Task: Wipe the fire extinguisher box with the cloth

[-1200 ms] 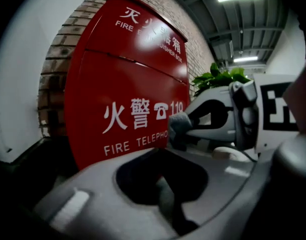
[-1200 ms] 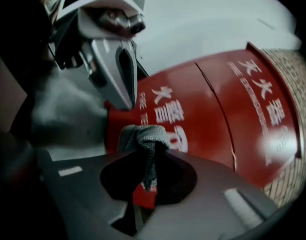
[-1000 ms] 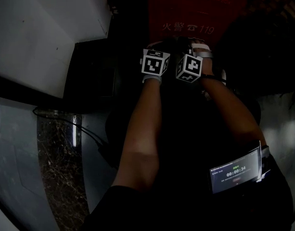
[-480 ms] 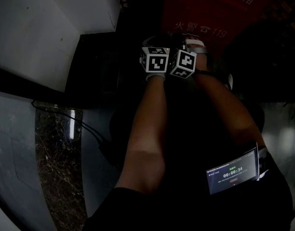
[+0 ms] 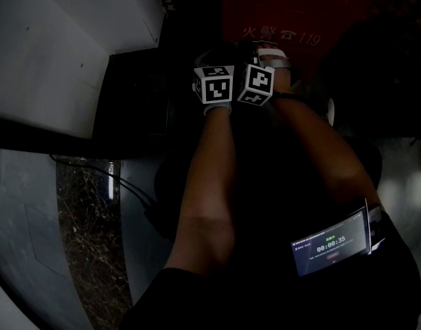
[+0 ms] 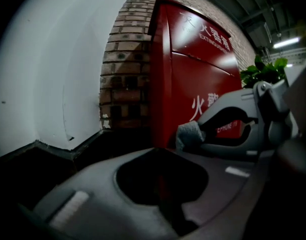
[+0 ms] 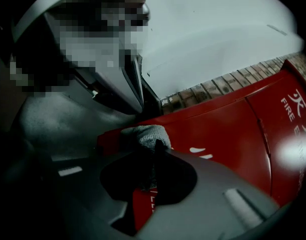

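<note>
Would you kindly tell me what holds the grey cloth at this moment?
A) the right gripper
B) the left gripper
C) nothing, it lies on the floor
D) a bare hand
A: in the right gripper view, the right gripper has its jaws closed on the grey cloth, in front of the red fire extinguisher box.

Surface finishes at the fire extinguisher box [image 6: 202, 74]
Box: smooth, glossy red paint that catches the light. Cloth [image 7: 148, 133]: grey, nubby pile. Brick wall [image 6: 125, 79]: rough, matt. White wall [image 6: 58, 74]: smooth, matt. Right hand-held gripper [image 7: 155, 148]: matt grey plastic. Floor [image 5: 86, 232]: polished veined stone.
</note>
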`<control>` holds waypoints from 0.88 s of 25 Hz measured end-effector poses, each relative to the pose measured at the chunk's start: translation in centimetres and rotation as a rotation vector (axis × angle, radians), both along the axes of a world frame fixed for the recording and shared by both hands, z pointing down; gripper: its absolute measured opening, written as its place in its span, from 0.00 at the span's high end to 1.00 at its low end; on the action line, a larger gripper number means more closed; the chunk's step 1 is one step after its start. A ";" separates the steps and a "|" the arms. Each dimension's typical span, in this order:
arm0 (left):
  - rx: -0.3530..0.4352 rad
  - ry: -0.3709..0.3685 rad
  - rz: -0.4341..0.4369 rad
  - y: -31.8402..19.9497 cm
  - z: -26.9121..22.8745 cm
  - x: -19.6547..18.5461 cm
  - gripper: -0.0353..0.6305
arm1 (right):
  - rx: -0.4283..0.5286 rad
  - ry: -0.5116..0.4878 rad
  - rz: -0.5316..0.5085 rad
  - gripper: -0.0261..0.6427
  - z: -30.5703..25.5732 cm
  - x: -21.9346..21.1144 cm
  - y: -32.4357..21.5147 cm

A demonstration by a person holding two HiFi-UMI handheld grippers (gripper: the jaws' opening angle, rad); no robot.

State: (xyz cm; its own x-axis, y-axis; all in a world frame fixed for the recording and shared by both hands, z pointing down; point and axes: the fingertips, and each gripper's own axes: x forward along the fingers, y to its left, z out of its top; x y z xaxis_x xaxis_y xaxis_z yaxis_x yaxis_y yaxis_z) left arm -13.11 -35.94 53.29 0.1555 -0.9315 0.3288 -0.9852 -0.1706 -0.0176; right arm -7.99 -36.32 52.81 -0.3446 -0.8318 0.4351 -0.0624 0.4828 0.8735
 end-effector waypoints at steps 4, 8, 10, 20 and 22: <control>0.002 -0.040 0.068 -0.2 -0.1 1.9 0.94 | 0.001 0.001 0.012 0.91 0.4 1.4 -0.2; 0.014 -0.047 0.116 -0.2 -0.4 3.7 0.94 | -0.003 0.002 0.040 0.91 0.6 3.3 -0.4; 0.003 -0.036 0.135 0.0 -0.2 4.7 0.94 | -0.006 0.006 0.059 0.91 0.7 4.6 -0.5; 0.000 0.058 0.247 0.3 -0.3 9.7 0.94 | -0.017 0.036 0.161 0.91 1.0 10.7 -1.0; 0.000 0.061 0.264 0.2 -0.3 10.5 0.94 | -0.015 0.048 0.180 0.91 1.1 12.1 -1.2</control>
